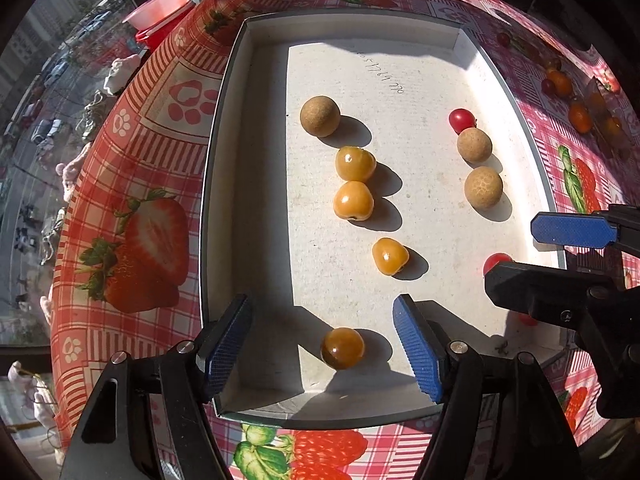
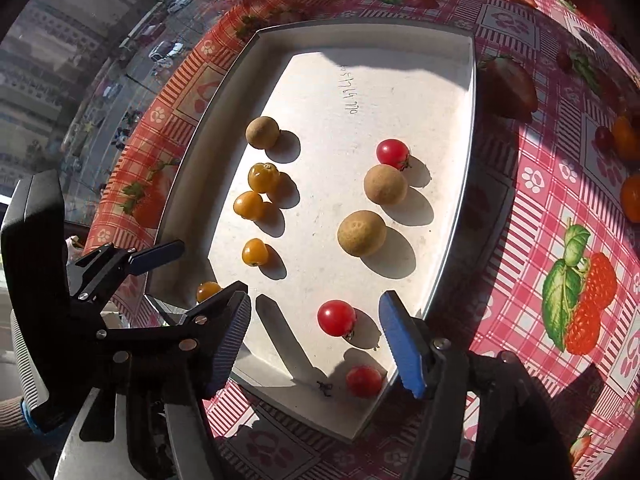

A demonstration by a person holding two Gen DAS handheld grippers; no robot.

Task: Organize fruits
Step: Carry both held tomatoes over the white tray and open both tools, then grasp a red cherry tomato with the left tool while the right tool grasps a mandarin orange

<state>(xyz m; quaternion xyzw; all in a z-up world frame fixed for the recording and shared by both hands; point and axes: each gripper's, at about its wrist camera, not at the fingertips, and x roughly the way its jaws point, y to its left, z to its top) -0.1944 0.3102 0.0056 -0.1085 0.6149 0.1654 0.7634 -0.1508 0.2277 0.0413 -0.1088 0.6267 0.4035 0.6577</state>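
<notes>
Hidden or partial items: in the left wrist view the right gripper covers most of one cherry tomato, and a second red fruit shows only as a sliver below its black finger; the loose fruits on the cloth at far right are shaded and too small to identify; the handwritten digits on the tray floor are not legible.

Surface and room: a shallow white tray sits on a red-and-pink checked tablecloth printed with strawberries; a window at left looks down on a street with parked cars; a red bowl stands near the table's far edge; hard sunlight casts long shadows across the tray.

Fruit location: all sorted fruit lies inside the tray; the left row holds one brown longan and four golden berries; the right row holds cherry tomatoes and two longans.

Left gripper: jaws wide apart, holding nothing; the nearest golden berry rests on the tray floor between the pads, touching neither.

Right gripper: jaws wide apart, holding nothing; a cherry tomato lies free between them; only the right wrist view shows it whole, along with a second tomato and a detached stem at the near edge.
</notes>
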